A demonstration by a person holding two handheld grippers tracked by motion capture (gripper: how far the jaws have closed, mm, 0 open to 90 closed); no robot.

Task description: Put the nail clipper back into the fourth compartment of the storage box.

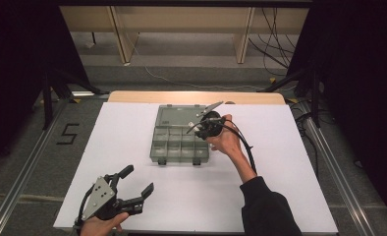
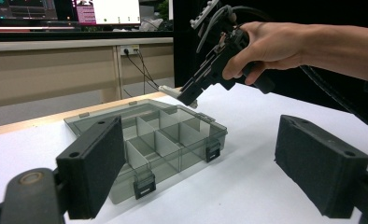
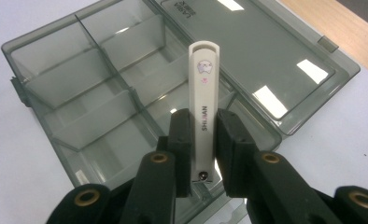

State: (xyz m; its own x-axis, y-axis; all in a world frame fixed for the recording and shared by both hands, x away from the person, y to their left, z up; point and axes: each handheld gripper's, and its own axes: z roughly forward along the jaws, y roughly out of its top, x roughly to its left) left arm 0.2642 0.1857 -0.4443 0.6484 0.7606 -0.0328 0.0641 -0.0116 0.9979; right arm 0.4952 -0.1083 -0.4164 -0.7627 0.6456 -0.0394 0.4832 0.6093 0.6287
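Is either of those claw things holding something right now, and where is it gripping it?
The right gripper holds a slim white nail clipper near its lower end, over the open grey box. The left gripper is open, holding nothing.

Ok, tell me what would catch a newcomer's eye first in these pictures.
First, the slim white nail clipper clamped in the right tool, held above the open smoky-grey plastic compartment box at the middle of the white table. Next, the left tool at the table's near left corner, its jaws wide apart and holding nothing, aimed toward the box.
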